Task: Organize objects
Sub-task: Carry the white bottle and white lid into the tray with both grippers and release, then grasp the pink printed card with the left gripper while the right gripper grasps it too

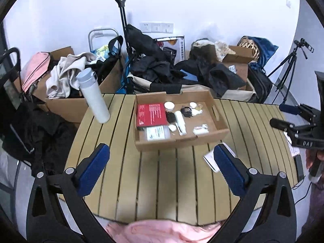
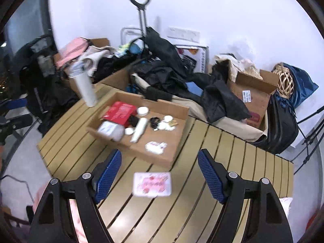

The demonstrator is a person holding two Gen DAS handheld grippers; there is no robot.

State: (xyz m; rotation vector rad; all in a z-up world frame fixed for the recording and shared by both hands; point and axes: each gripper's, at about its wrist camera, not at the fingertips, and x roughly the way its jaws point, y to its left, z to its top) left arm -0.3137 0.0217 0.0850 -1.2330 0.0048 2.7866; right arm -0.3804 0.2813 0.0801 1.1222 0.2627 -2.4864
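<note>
A shallow cardboard tray (image 1: 220,121) (image 2: 178,109) sits on the slatted wooden table (image 1: 162,182) (image 2: 232,158). It holds a red box (image 1: 150,114) (image 2: 120,112), a white tube (image 1: 180,122) (image 2: 139,129), small white jars, black hair ties and a white packet (image 1: 200,130) (image 2: 155,147). A pink-and-white packet (image 2: 152,184) lies on the table between the fingers of my open, empty right gripper (image 2: 159,174). My left gripper (image 1: 162,162) is open and empty in front of the tray; the packet's white edge (image 1: 209,159) shows by its right finger. The right gripper (image 1: 291,119) appears at the right edge.
A tall white bottle (image 1: 94,97) (image 2: 85,90) stands at the table's far left corner. Cardboard boxes, clothes, bags and a trolley (image 1: 121,20) crowd the floor behind the table. A tripod (image 1: 291,66) stands at the right. Pink cloth (image 1: 162,231) lies at the near edge.
</note>
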